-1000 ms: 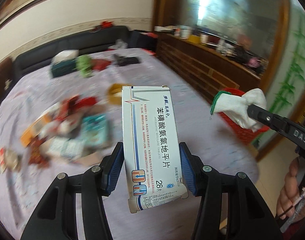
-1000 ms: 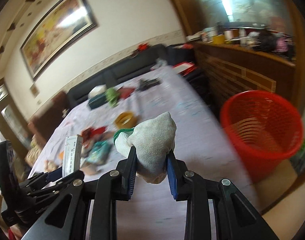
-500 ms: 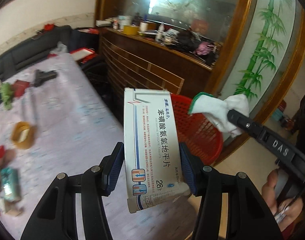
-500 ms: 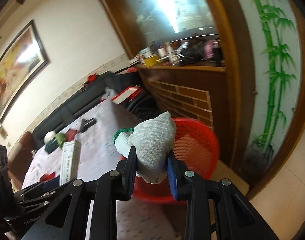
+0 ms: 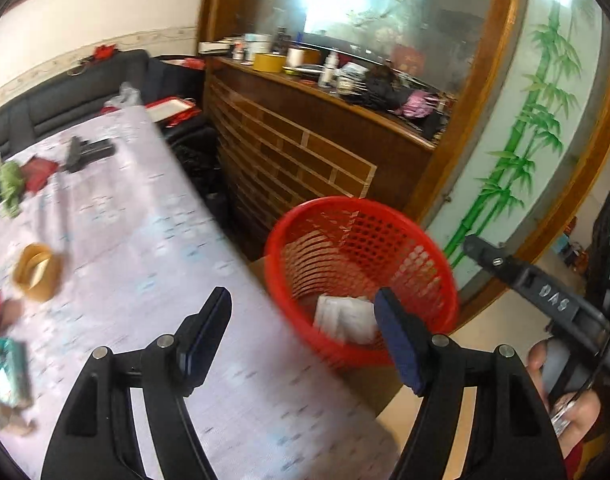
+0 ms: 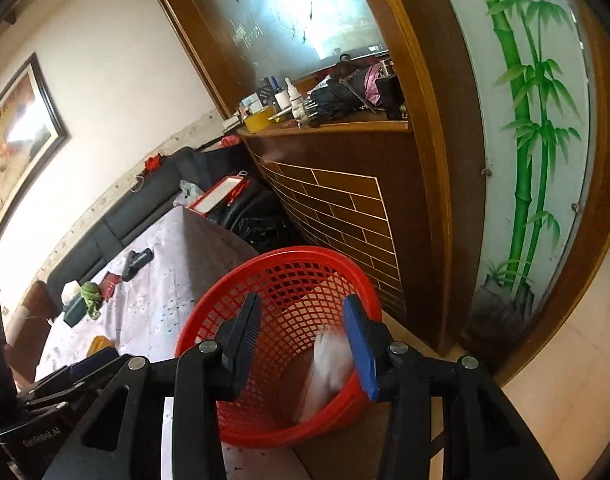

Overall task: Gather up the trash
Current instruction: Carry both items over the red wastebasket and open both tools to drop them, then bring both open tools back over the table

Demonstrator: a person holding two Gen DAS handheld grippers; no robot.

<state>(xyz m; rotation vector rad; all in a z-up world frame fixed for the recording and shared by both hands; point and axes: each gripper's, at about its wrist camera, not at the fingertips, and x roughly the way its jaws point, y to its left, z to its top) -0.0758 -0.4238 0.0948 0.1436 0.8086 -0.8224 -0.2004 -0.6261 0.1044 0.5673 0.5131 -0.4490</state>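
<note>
Both of my grippers have their jaws spread wide with nothing between them: the left gripper (image 5: 303, 336) hangs above the near rim of the red basket (image 5: 437, 264), and the right gripper (image 6: 303, 334) is poised over its mouth. Inside the basket I see blurred white trash (image 5: 345, 318). Beside the basket, the table (image 5: 145, 240) carries a tape roll (image 5: 37, 272) and scattered litter.
</note>
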